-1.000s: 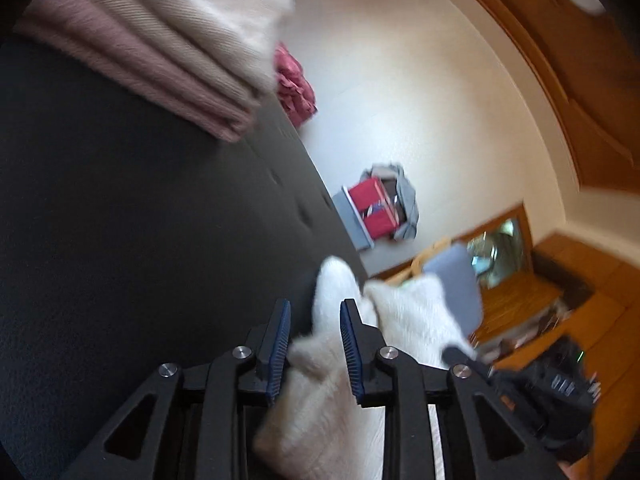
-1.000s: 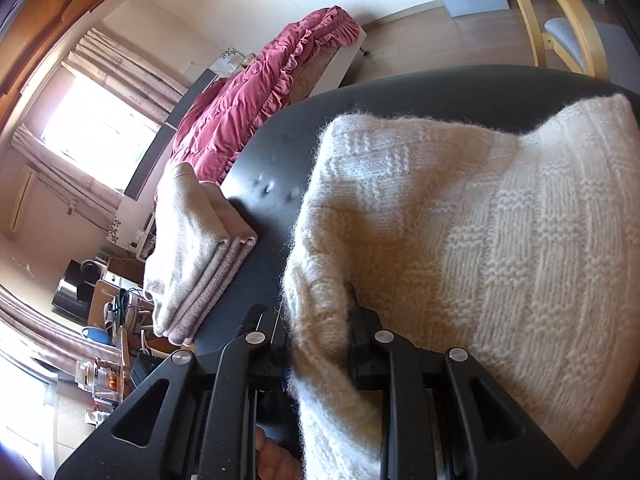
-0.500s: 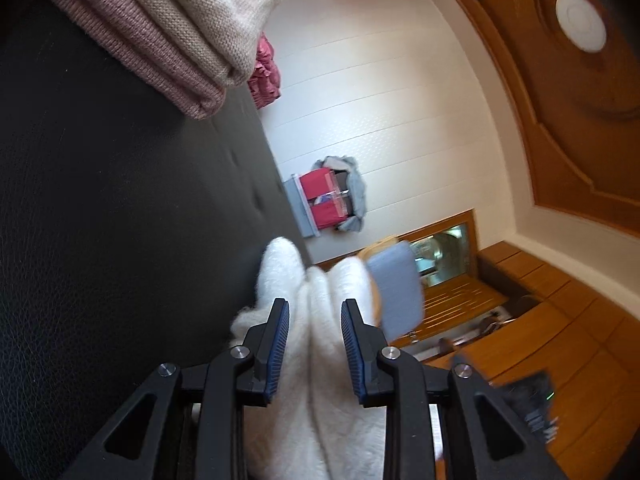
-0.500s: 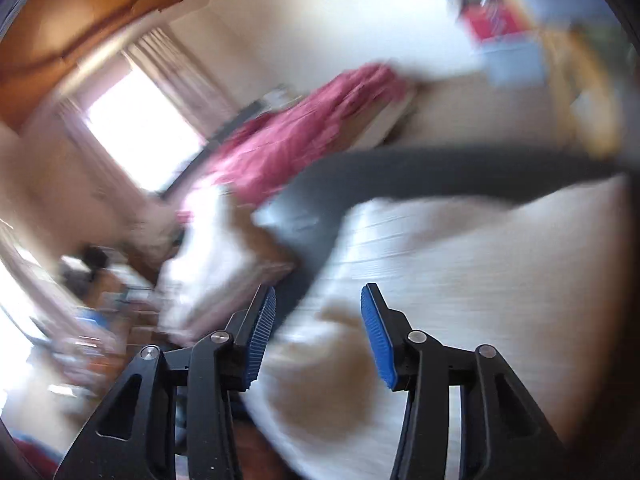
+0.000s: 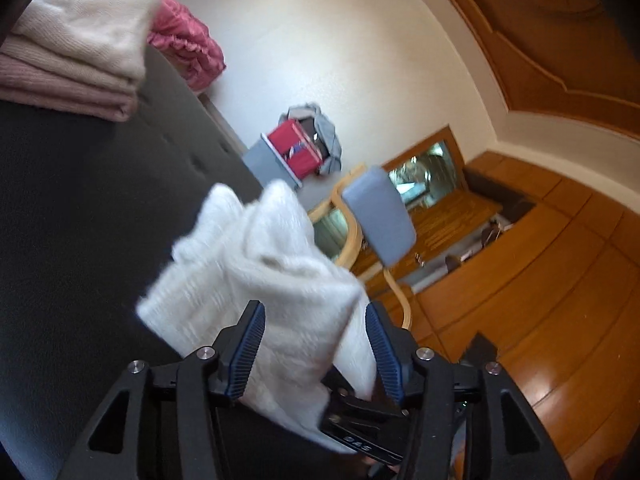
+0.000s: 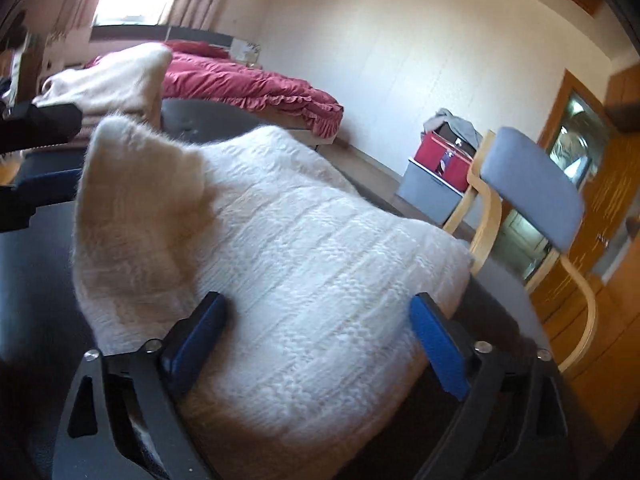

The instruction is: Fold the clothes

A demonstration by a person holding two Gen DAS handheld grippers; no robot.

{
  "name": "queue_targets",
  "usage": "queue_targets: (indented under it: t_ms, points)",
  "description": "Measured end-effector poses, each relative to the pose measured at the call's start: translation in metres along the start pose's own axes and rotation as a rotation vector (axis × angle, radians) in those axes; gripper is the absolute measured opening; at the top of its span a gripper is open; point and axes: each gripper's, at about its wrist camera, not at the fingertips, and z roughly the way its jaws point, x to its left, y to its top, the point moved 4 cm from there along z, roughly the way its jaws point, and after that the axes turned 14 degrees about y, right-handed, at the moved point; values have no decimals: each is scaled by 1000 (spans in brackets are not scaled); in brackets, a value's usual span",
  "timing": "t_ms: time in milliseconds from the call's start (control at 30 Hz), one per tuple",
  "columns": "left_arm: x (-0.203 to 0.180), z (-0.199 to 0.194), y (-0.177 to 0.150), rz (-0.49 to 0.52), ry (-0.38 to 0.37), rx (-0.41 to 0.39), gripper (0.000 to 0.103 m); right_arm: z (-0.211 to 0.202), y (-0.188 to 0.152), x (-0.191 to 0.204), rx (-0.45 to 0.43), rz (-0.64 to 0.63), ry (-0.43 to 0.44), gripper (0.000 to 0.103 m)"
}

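Right wrist view: both grippers' jaws, earlier clamped on the white sweater [image 6: 304, 264], now apparently spread wide.

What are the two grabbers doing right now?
Left gripper: open, fluffy white knitted sweater lying between its fingers.
Right gripper: open wide over the same sweater, not gripping.

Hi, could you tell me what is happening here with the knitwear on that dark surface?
A person with a handheld gripper in each hand is folding a white knitted sweater on a dark padded surface. Both the left gripper and the right gripper are open, with the sweater lying bunched between their fingers. A stack of folded knitwear sits further back on the same surface.
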Motion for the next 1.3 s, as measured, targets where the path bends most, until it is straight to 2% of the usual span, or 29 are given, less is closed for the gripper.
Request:
queue_targets:
  t_ms: [267,367,433,500,533,600,633,733,833,867,933,1000,1033,1300]
  points:
    - [-26,19,-17,196,221,5,54,0,-5,-6,-10,28,20,100]
    - [-12,25,-2,155,304,7,54,-2,-3,-1,-17,18,12,100]
    - [-1,32,6,108,328,28,54,-3,-1,2,-21,10,7,100]
    - [8,35,12,92,328,54,54,-4,0,6,-26,3,2,100]
    - [10,32,13,92,298,58,52,-4,1,6,-27,2,1,100]
    - [13,24,17,92,231,66,28,-5,1,5,-31,10,8,100]
    - [12,17,18,103,195,60,23,-8,2,3,-46,16,16,100]
    - [8,-14,27,137,110,-44,19,-28,5,-3,-151,48,59,100]
    - [15,-22,30,154,144,-94,18,-53,10,-9,-303,104,169,98]
    - [28,-17,30,115,177,-83,18,-56,11,-10,-322,121,211,96]
    - [57,-6,29,27,247,-57,18,-50,12,-8,-301,145,303,90]
    - [88,3,25,-88,247,-39,16,-36,11,-5,-236,158,338,88]
    - [91,1,26,-104,227,-55,17,-31,10,-4,-212,161,346,88]
    - [95,5,26,-109,218,-48,19,-14,13,6,-117,147,301,94]
